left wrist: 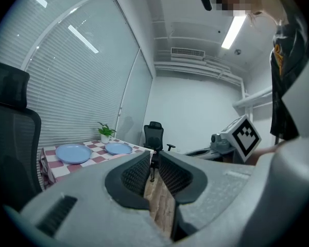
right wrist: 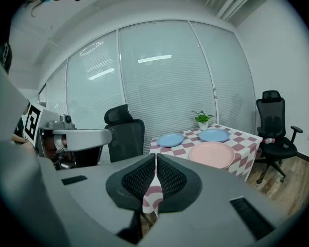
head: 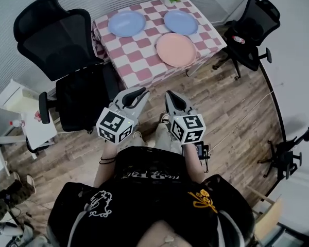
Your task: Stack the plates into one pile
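Plates (head: 176, 50) unstacked on table (head: 138, 62), left gripper (head: 141, 93), right gripper (head: 170, 95) both closed, empty, apparently near level

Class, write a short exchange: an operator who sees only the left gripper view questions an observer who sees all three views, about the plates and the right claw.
Operator: I count two blue plates. Any more?
Observer: Yes, a pink plate lies nearer the person, touching neither blue one.
Operator: Does the right claw hold anything?
Observer: No. It is shut, with nothing between its jaws.
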Demonstrator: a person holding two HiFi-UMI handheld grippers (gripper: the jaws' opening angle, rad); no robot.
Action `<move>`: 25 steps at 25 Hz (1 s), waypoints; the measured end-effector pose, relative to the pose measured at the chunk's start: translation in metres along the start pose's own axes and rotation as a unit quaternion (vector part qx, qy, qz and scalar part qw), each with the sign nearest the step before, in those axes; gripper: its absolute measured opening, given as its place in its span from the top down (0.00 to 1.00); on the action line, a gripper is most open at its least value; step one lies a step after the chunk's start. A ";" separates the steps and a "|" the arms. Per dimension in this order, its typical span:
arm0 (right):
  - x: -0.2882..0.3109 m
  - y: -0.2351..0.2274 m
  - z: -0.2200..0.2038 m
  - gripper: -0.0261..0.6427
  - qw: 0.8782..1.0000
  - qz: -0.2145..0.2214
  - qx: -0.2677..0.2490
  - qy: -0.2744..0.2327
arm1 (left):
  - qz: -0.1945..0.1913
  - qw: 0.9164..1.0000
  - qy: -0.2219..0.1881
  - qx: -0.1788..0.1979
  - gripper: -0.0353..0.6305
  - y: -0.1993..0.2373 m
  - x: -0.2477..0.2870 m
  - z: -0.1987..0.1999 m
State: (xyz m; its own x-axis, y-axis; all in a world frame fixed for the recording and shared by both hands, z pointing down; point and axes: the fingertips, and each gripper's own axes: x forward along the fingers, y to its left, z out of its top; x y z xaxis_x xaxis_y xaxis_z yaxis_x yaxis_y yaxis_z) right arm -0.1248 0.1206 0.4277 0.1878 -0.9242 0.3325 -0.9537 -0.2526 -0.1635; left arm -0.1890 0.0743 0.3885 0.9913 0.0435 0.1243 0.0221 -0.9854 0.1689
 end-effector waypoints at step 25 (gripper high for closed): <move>0.066 -0.198 0.037 0.94 0.995 0.075 -0.054 0.032 | 0.066 0.997 0.043 -0.021 0.86 0.007 0.219 0.004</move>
State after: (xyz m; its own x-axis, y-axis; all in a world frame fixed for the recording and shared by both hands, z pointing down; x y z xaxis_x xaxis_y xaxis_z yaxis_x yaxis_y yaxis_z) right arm 0.0847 0.0991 0.4475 0.0287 -0.9282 0.3709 -0.9902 -0.0772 -0.1164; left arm 0.0284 0.0765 0.4127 0.9704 -0.0697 0.2314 -0.1145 -0.9758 0.1864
